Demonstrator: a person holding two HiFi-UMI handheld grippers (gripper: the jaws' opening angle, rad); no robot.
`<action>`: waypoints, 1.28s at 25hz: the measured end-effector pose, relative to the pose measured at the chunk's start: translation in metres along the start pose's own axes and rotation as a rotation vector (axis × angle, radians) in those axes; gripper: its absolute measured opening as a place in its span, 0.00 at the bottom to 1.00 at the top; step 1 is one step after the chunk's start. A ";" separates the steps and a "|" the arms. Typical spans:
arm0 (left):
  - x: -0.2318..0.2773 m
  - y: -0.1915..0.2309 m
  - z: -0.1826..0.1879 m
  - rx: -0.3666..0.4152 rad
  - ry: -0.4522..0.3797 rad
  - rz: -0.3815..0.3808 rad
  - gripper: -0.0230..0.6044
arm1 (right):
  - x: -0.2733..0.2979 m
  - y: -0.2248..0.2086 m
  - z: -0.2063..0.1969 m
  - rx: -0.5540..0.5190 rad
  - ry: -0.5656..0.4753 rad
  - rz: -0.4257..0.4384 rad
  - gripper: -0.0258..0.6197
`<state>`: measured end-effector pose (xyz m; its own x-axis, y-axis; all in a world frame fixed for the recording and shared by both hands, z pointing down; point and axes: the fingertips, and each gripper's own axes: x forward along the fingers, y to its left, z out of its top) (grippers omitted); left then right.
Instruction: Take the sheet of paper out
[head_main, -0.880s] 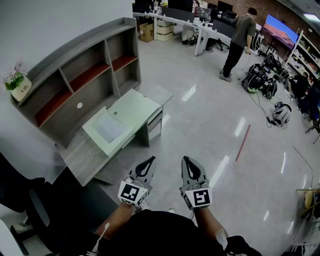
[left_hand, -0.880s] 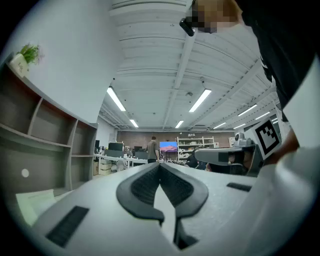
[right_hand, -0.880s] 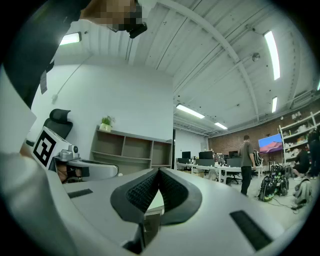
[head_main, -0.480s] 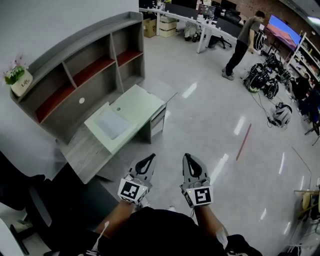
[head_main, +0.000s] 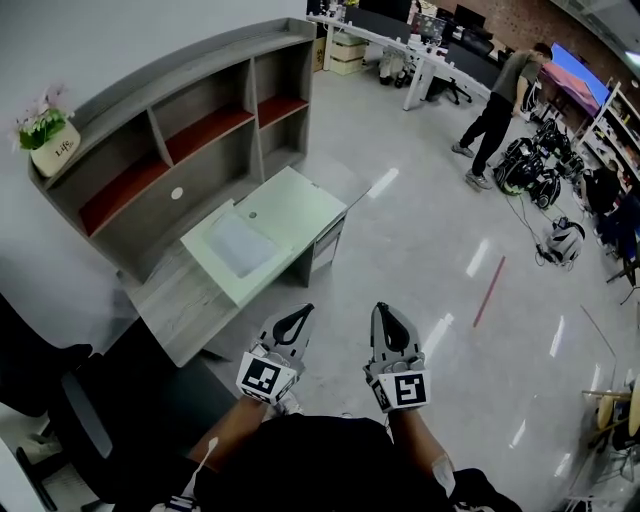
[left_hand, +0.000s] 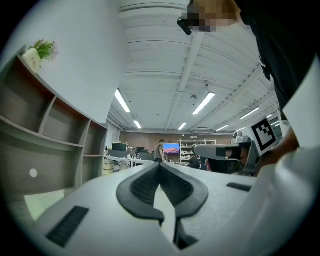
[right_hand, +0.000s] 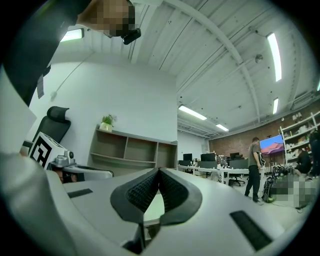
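**While the approach runs on, both grippers are shut and empty**

Since the two earlier head frames, the desk (head_main: 295, 205) and the shelf unit (head_main: 190, 130) behind it have slid right, toward the middle of the head view. The standing person (head_main: 500, 100) at the far side has shifted right as well. I read this as the wearer turning toward the desk.

The left gripper (head_main: 300, 320) and right gripper (head_main: 382, 312) sit where they were, low in the frame, side by side and level. Each has its jaws pressed together at the tips with nothing between them; beyond the tips only the room shows.

A pale rectangle (head_main: 240, 245) lies flat on the left part of the green desk top. It is likely the sheet of paper, though whether it is bare paper or a sleeve I cannot tell. It is well apart from both grippers.

Judgement: still the approach, no contact made. The jaws must open before any pick.

Room:
- The floor (head_main: 430, 250) is glossy grey with lamp reflections and a red strip (head_main: 487, 290).
- A potted plant (head_main: 45, 135) stands on the shelf unit's left end.
- A black chair (head_main: 60, 400) is at lower left.
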<state>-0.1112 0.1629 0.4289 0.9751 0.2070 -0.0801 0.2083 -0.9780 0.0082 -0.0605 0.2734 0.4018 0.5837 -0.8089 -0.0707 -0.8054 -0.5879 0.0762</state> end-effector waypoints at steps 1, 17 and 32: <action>-0.001 0.004 -0.001 -0.002 0.003 -0.002 0.05 | 0.002 0.003 0.000 0.008 -0.001 0.004 0.07; 0.035 0.029 -0.005 0.013 0.029 0.033 0.05 | 0.049 -0.027 -0.006 0.059 -0.022 0.033 0.07; 0.134 0.052 0.005 0.092 0.015 0.130 0.05 | 0.111 -0.117 -0.002 0.047 -0.129 0.126 0.07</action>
<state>0.0299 0.1395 0.4139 0.9946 0.0780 -0.0691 0.0729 -0.9946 -0.0738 0.0988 0.2525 0.3870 0.4625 -0.8659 -0.1908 -0.8769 -0.4785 0.0459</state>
